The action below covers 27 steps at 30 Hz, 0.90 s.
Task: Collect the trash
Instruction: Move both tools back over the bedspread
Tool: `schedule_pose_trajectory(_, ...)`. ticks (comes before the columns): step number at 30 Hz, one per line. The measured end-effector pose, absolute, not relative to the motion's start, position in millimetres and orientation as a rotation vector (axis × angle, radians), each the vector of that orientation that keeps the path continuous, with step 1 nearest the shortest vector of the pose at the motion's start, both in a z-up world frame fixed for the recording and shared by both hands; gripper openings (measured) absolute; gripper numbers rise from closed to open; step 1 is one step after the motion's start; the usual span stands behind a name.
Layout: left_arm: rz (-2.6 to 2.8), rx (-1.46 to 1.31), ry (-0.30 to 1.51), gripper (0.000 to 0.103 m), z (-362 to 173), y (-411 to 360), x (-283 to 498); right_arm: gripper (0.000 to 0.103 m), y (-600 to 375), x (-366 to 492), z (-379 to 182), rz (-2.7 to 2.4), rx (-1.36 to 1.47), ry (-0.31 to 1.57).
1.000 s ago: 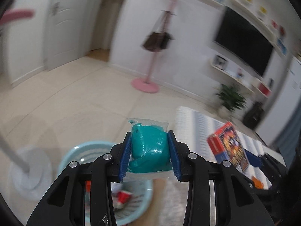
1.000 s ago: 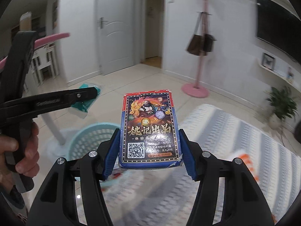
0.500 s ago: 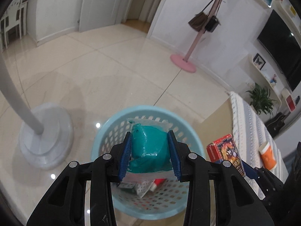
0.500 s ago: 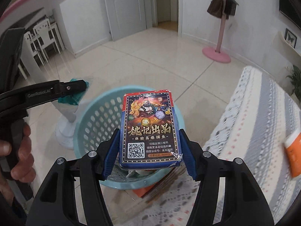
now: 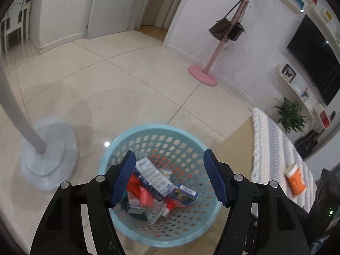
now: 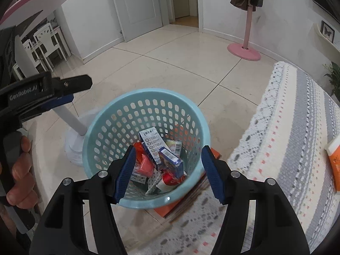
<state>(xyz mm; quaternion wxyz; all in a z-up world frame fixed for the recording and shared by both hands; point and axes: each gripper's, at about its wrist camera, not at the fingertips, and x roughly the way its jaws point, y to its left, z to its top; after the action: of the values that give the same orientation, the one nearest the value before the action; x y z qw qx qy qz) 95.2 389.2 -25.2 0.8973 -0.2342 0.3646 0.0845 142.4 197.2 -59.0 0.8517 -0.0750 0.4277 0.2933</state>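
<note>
Lying heaped at the bottom of the pale blue basket, the trash sat directly below both of our grippers, boxes and wrappers piled on each other. A dark blue box leaned on the heap nearest the right gripper, its long axis running away from us and slightly left, beside a taller white carton that stood tilted. We held the right gripper with its jaws spread wide and nothing between them, and the left gripper likewise spread and empty over the same basket.

We judged that the next pickup lay to our right: an orange and white container rested on the striped crocheted cloth, well apart from the basket and nearer our right hand, its length pointing roughly away from us.

The right view alone showed our left hand wrapped round its gripper's handle, and something orange under the basket's near edge. The left view alone showed the television, the potted plant and the whole grey pedestal base standing just beside the basket on the tiled floor.
</note>
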Motion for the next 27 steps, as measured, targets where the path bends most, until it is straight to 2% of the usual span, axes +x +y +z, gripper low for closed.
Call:
schedule_pose_trajectory(8,0.107,-0.442,0.659,0.065,15,342,101,0.060,147,133,-17,0.564,-0.146,0.799)
schedule_pose_trajectory(17,-0.076,-0.413,0.540,0.065,69,256,108,0.060,28,114,28,0.404,-0.118,0.683)
schedule_pose_trajectory(27,-0.239,-0.309,0.573,0.075,72,129,127,0.060,-141,92,35,0.179,-0.085,0.642)
